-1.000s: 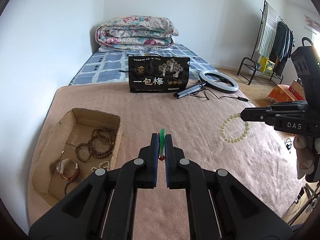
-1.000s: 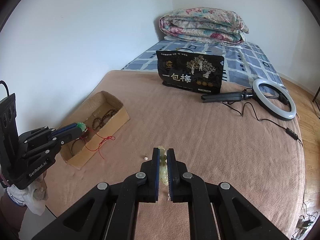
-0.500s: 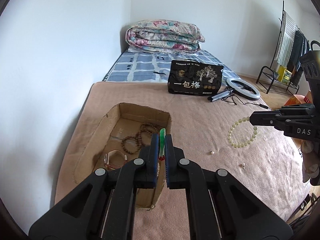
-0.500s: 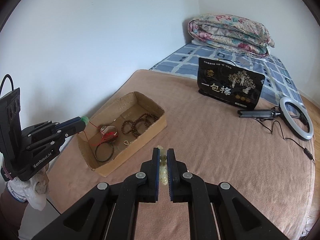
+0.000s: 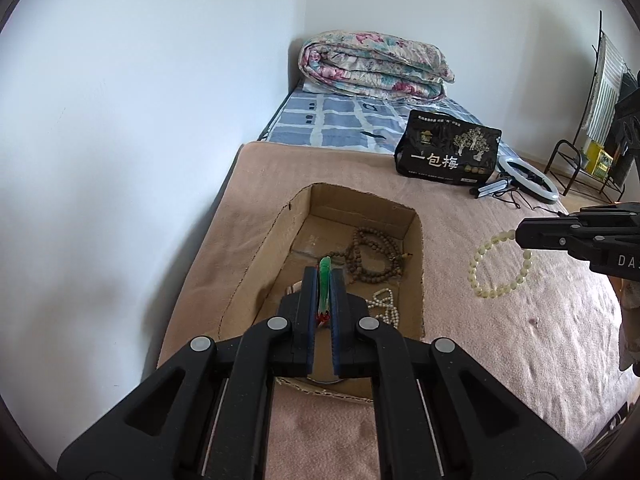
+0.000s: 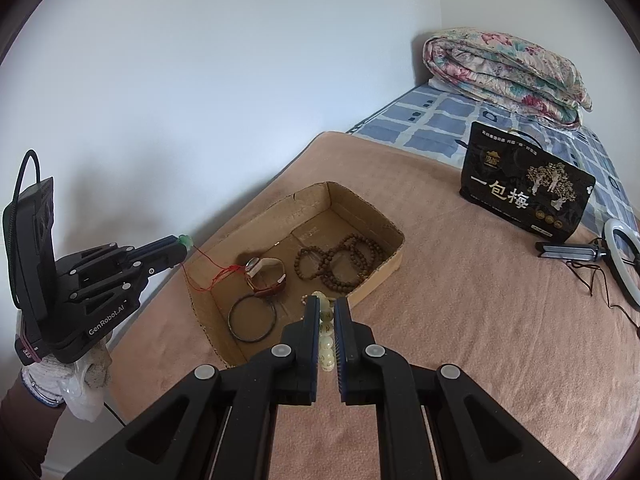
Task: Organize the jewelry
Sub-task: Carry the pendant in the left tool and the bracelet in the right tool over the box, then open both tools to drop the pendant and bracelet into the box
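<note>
Left claw (image 5: 324,280) is clamped on a green jade pendant (image 5: 323,270) with red cord (image 6: 208,276), held above the open brown cardboard box (image 6: 384,224) on the pink bed blanket (image 6: 480,300). Right claw (image 6: 327,314) is clamped on a pale yellow-green bead bracelet (image 5: 500,264), held beside the box. Inside lie brown wooden bead strands (image 6: 340,260), a brown-strapped wristwatch (image 6: 266,276) and a dark bangle (image 6: 252,320).

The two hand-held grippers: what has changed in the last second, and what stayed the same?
Both moved toward the cardboard box. The left hand-held gripper, shut on the green pendant, is now above it; the right hand-held gripper, shut on the pale bead bracelet, came beside it. Nothing was released; the box contents stayed.
</note>
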`<state>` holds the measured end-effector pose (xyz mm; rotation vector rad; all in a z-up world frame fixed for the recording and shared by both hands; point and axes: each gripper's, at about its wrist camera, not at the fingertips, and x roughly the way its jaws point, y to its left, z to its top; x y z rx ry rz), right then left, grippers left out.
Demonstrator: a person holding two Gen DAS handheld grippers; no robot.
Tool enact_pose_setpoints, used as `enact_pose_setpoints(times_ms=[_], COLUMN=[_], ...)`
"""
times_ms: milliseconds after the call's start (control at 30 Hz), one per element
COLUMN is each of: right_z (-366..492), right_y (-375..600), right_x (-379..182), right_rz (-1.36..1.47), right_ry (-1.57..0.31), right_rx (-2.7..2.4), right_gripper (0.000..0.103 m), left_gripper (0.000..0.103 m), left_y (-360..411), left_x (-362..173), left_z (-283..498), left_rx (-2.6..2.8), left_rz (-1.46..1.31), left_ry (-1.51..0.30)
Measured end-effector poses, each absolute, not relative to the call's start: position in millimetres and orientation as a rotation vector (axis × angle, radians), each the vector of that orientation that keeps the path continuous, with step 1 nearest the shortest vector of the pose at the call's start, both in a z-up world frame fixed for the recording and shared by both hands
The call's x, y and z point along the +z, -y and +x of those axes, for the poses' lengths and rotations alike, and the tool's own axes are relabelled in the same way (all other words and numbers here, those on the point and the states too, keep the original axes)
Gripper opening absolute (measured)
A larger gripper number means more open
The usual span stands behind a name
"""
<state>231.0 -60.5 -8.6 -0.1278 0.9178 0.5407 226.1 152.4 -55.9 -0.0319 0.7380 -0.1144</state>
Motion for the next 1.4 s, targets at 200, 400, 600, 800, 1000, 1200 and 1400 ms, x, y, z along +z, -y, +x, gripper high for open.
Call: enact_pose_setpoints(times_ms=[200,400,600,800,1000,1200,1400], right_z=[238,248,261,274,280,283,279], right_y=[37,18,5,0,0,-1,-4], right_x=[-19,-32,-47,-60,-70,-73,-68], right_rz=[-0.140,-0.147,-0.153,-0.155,-0.160,-0.168,-0.191], right_ry=[-0.936,-0.955,-0.978,-0.999,-1.015,-1.018,-0.991], right_rx=[0.559,0.570,0.569,0.557,0.543,0.542,0.540], right_gripper=[0.004,0.004,0.004,0.005,0.005,0.005,0.032], left_gripper=[0.004,0.004,0.004,0.004,0.004,0.004,0.004], left_y=[-168,-173,-176,-172,-170,-169,-169], left_x=[-68,-79,-90,-101,-108,-110,-108], left_z=[232,243,253,257,259,260,260], left_rx=[-0.095,-0.085,-0.078,-0.075,-0.073,-0.077,-0.069], left_rz=[-0.053,-0.058,-0.063,-0.053,-0.045,-0.046,-0.055], left_ry=[-0.754,-0.773,-0.789,-0.802,-0.815,-0.820,-0.818])
